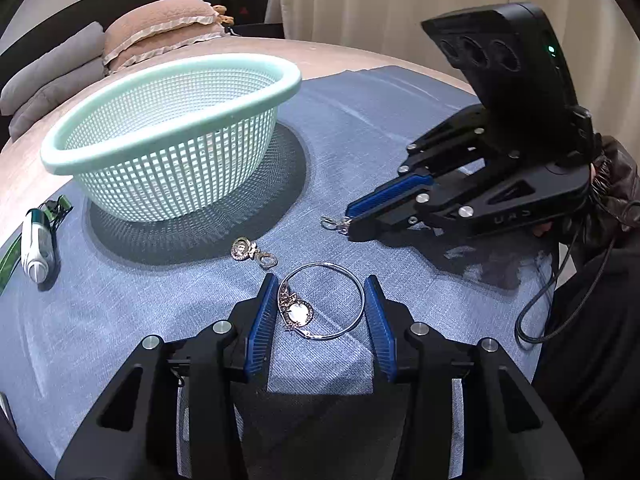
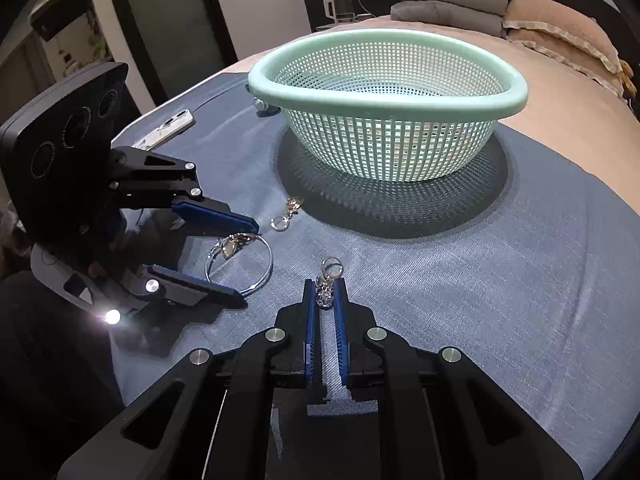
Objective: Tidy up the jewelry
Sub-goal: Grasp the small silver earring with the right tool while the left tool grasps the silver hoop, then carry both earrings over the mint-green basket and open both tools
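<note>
On the blue cloth a thin silver bangle with a round charm lies between the blue pads of my left gripper. Both pads touch its sides. The right wrist view shows that gripper from the side, around the bangle. My right gripper is shut on a small sparkly charm whose ring pokes out past the fingertips. In the left wrist view it is low on the cloth at the right. A gold clasp charm lies loose in front of the mint mesh basket.
The basket stands on the cloth beyond the jewelry. A white handheld device lies at the cloth's left edge and a phone at the far left. Pillows and folded grey blankets lie behind. A cable trails from the right gripper.
</note>
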The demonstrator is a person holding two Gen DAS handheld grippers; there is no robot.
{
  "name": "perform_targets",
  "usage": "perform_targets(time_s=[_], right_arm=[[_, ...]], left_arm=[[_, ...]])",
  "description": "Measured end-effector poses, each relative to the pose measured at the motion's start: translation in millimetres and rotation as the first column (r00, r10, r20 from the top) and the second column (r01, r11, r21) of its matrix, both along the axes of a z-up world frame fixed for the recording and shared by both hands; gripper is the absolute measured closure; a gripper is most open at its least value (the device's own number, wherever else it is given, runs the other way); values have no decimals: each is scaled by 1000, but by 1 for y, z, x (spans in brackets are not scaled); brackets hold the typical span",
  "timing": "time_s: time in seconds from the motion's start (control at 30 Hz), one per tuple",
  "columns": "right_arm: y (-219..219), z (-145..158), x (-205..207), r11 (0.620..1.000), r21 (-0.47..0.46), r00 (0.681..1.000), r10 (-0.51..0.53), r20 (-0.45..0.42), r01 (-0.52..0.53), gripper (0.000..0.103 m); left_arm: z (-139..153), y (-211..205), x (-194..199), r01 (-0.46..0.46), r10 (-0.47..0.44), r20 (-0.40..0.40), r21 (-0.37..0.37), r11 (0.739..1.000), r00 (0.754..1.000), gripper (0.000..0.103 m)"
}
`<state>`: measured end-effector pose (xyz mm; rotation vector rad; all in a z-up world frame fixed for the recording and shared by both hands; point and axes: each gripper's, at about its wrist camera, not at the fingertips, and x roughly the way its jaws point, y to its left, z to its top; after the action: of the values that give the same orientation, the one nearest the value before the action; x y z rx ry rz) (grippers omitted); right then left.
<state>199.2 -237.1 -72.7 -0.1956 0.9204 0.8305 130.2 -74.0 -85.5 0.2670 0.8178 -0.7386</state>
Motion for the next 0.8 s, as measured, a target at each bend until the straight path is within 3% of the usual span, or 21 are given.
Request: perform_targets(time_s=[0.17, 0.3, 0.43, 0.6, 0.8], right_arm=[[-15, 8, -8, 999, 28, 1000, -28, 11, 28, 95], [-24, 28, -12, 998, 25, 996, -55, 65, 53, 95], [-36, 86, -19, 992, 119, 982, -63, 181, 42, 95], [-38, 158, -20, 983, 183, 941, -50, 334, -12, 95], [-29, 185, 1, 985, 168, 917, -37, 398, -33, 95]], left_arm=[[9, -1, -5, -34, 33, 5, 26, 999, 999, 58], [30, 6, -13, -65, 63, 53, 30, 997, 997, 58], [69, 15, -7, -114, 111, 117, 23, 993, 987, 58], [130, 35, 20, -205, 208, 203, -37, 978, 957, 58], [159, 38, 47, -299, 293, 214, -5, 954, 932, 58]])
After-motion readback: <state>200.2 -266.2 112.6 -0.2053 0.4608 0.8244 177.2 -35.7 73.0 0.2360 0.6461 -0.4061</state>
